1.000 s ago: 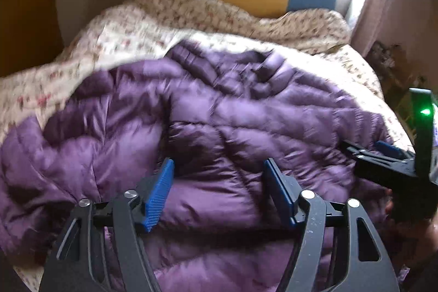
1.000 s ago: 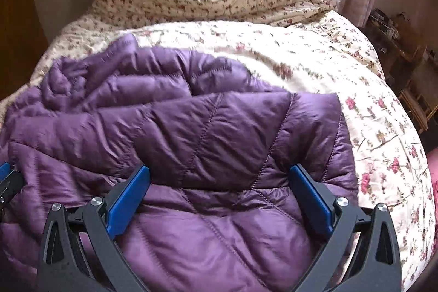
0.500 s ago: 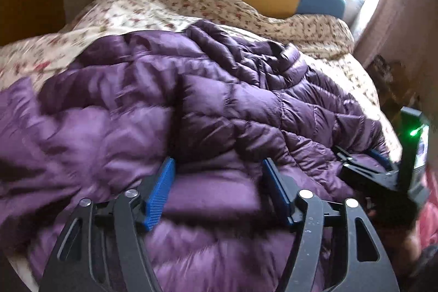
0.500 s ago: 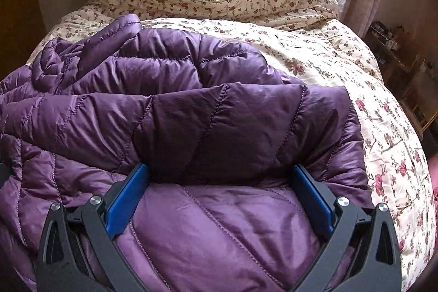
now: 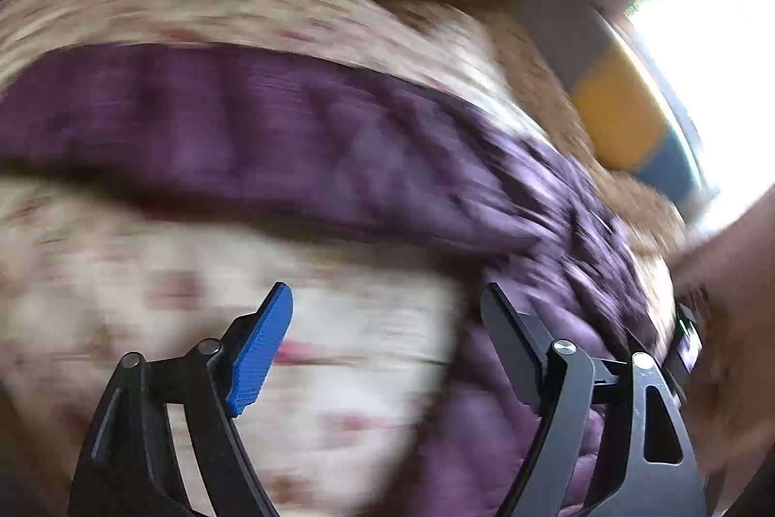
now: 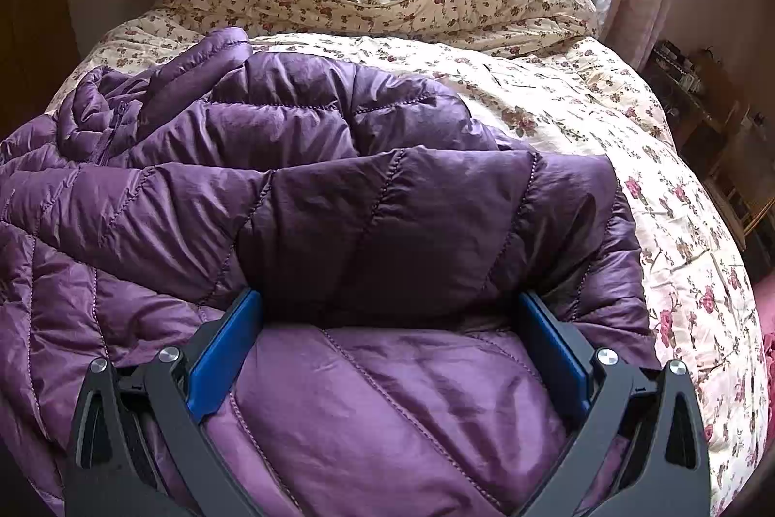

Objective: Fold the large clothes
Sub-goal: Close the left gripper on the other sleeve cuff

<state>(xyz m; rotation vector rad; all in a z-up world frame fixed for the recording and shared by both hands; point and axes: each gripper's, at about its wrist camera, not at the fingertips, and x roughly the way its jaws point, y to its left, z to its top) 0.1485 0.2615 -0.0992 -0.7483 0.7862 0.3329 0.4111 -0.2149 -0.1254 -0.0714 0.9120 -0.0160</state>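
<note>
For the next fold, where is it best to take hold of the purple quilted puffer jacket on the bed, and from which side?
Probably the doubled folded edge of the purple quilted puffer jacket, which lies between the right gripper fingers. Come from the near side, angled downward: there the padding forms a thick ridge, raised off the floral bedspread, easy to pinch.

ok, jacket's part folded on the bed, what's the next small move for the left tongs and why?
Probably bring the left tongs, opening with only floral quilt between them, to the purple jacket's unfolded left side; the right tongs sit open on the folded part.
</note>
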